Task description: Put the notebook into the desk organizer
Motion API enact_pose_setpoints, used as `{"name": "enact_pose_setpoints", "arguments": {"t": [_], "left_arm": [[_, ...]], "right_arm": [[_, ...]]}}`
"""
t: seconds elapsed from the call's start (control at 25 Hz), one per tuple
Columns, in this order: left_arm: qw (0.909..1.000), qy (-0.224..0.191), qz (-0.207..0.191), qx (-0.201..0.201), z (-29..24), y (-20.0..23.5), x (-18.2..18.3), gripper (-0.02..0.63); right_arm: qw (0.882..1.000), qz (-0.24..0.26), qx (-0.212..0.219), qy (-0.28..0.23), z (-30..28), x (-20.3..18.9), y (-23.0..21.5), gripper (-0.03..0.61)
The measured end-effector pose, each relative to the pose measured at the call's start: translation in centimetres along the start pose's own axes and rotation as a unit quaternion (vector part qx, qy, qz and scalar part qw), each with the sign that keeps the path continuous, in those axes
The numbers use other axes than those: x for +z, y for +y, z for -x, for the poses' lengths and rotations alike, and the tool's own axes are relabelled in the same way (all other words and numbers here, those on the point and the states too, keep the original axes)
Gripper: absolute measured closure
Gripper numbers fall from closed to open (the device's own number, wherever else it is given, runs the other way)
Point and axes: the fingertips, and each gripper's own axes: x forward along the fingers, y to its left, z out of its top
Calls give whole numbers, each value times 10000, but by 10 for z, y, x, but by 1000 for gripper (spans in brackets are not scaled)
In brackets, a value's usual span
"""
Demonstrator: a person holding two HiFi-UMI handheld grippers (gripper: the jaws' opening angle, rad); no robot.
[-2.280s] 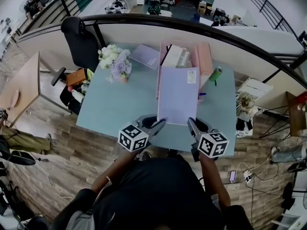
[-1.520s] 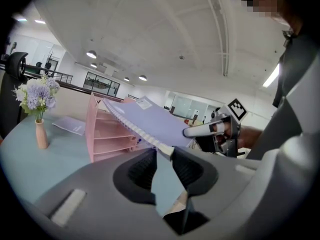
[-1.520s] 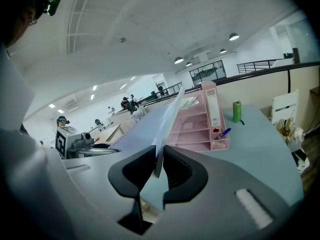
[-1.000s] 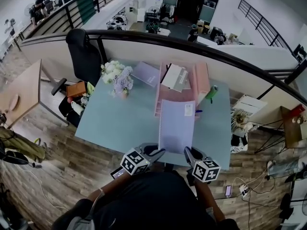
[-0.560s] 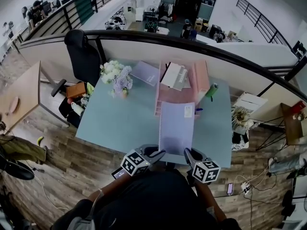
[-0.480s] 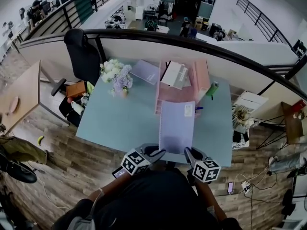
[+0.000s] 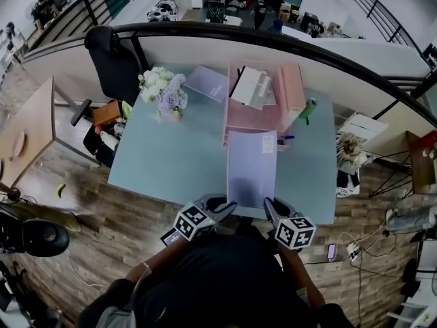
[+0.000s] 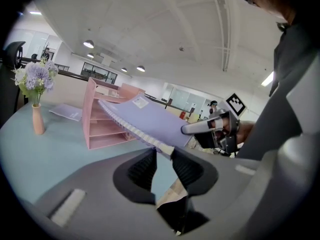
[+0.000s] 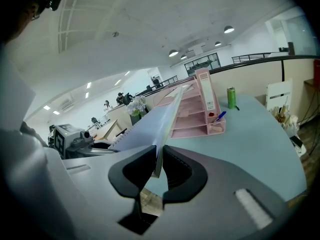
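Head view, arms: both forearms reach forward from the body. The left gripper and the right gripper are side by side at the near edge of the table, marker cubes facing up.
Head view, grip: each gripper has a near corner of the notebook.
Head view, notebook: it runs straight away from both grippers. Its far edge sits over the front of the pink desk organizer; I can't tell whether they touch.
Head view, room: there's bare tabletop out to the left of the left gripper. A vase of flowers stands far ahead on the left, and a green can is ahead of the right gripper, past the organizer's side.
Head view, hidden: the person's torso cuts off the elbows.
Left gripper view, jaws: the left gripper is nipped down tight on the notebook's spiral-bound corner.
Left gripper view, ahead: the notebook slopes up and away toward the organizer, with the right gripper clamped on its other corner.
Left gripper view, hard to make out: the notebook covers the organizer's upper shelves.
Right gripper view, jaws: the right gripper is pinched narrow on the notebook's near edge, which stands up thin between the pads.
Right gripper view, room: there's clear table to the right, the can is well ahead, and a blue pen sits in the organizer's lowest tray.
Right gripper view, hidden: the notebook screens most of the left gripper.
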Motion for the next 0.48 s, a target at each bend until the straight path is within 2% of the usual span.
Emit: {"name": "enact_pose_setpoints", "arguments": {"t": [0.48], "left_arm": [[9997, 160, 172, 30, -12, 14, -16, 459]], "right_arm": [[9994, -296, 0, 183, -18, -15, -16, 535]]}}
